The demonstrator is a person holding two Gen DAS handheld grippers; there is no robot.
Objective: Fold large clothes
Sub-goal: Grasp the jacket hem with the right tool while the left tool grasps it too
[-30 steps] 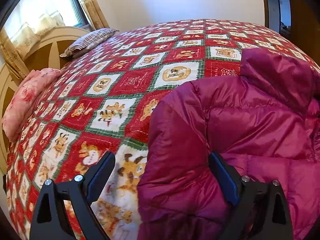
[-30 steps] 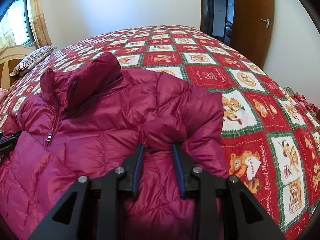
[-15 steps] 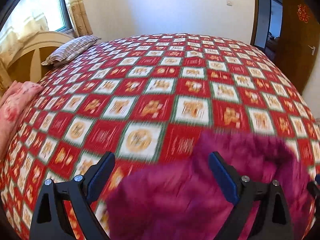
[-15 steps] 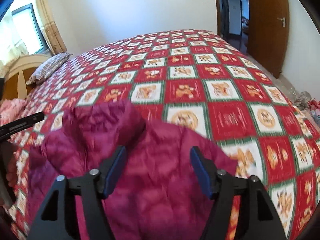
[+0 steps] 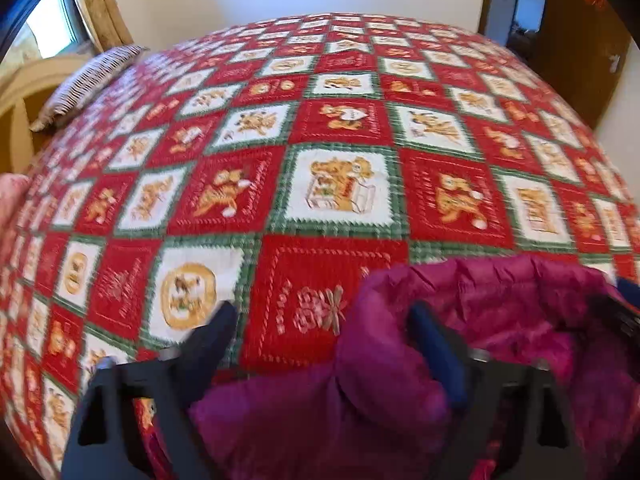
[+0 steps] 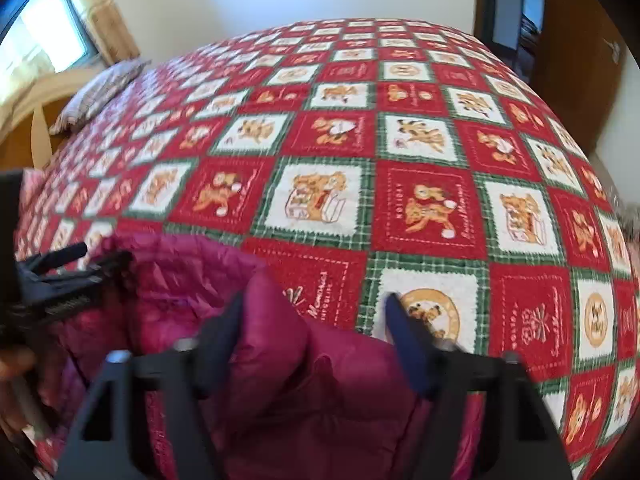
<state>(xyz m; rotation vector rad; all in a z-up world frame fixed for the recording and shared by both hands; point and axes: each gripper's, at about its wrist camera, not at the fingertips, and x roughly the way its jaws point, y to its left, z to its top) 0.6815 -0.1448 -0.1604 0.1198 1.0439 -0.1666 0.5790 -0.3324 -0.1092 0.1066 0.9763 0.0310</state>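
1. The magenta down jacket [image 5: 400,420] is bunched at the near side of the bed [image 5: 340,92], on the teddy-bear quilt [image 5: 340,184]. It lies under and between both tools.
2. Handling, as a judgement: it's light, puffy and soft, with no stiffness. The shell looks slick, so a shallow pinch will likely slide off. The padding springs back, so folds won't stay unless pressed down.
3. Where to grip: bite deep on a seam, hem or collar edge, one tool per corner. Avoid the mid-panel puff.
4. Left tool [image 5: 324,340]: the jaws have just been closing. Jacket fabric bulges against one finger, and the other finger sits clear over the quilt, so it isn't clamped.
5. Right tool [image 6: 316,332]: the jaws have just been closing too, but they stand apart in view with a jacket fold between them. It looks unclamped, though motion blur makes pad contact hard to call.
6. Pose: both tools are side by side and pitched steeply down at the bed.
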